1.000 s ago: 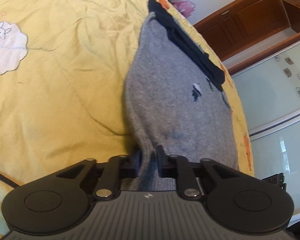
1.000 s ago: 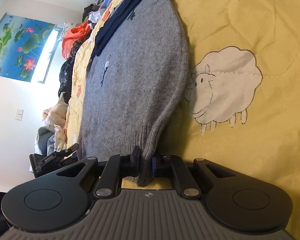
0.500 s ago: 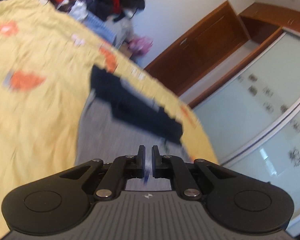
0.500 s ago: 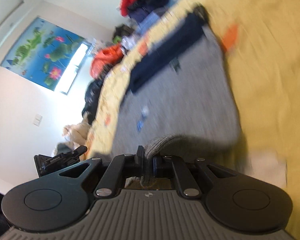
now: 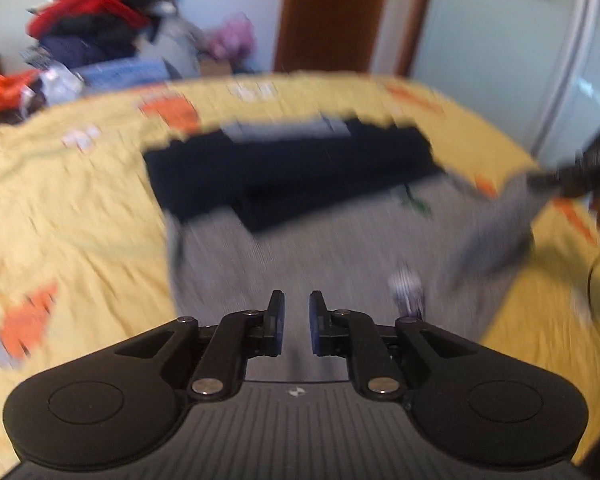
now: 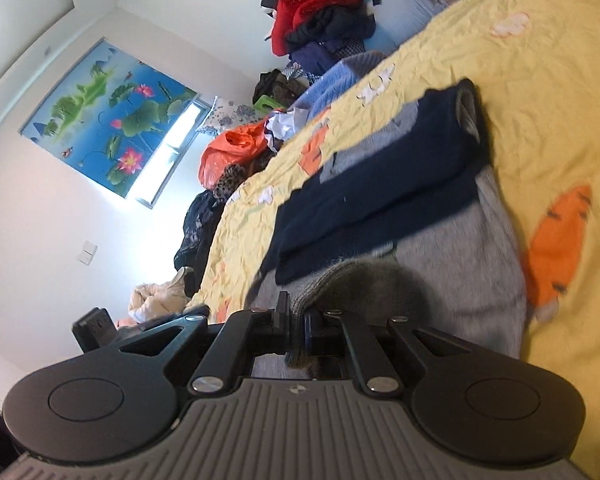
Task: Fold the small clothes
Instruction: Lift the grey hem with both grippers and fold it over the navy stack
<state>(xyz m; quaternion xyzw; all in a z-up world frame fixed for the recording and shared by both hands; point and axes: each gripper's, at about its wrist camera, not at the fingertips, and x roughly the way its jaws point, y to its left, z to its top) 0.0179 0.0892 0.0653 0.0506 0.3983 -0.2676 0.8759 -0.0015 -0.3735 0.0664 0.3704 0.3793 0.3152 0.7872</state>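
Note:
A grey knitted sweater [image 5: 320,248] with a navy upper part [image 5: 292,172] lies flat on the yellow bedspread [image 5: 60,200]. My left gripper [image 5: 297,316] hovers over its middle; the jaws are opening and nothing is between the pads. In the right wrist view my right gripper [image 6: 296,320] is shut on a fold of the grey sweater's hem [image 6: 340,280], held above the sweater body [image 6: 460,264] near the navy part [image 6: 380,192]. The left wrist view shows that lifted grey corner [image 5: 496,232] hanging from the blurred right gripper [image 5: 592,164].
A heap of clothes [image 5: 88,32] is piled beyond the bed's far edge, also in the right wrist view [image 6: 320,16], with an orange bag [image 6: 232,148]. A wooden door [image 5: 332,12] and glass wardrobe panels [image 5: 500,40] stand behind. Yellow bedspread [image 6: 540,80] surrounds the sweater.
Both grippers held the grey hem a second ago and moved up over the sweater toward the navy end. The left gripper has let go and rolled; the right still carries the hem.

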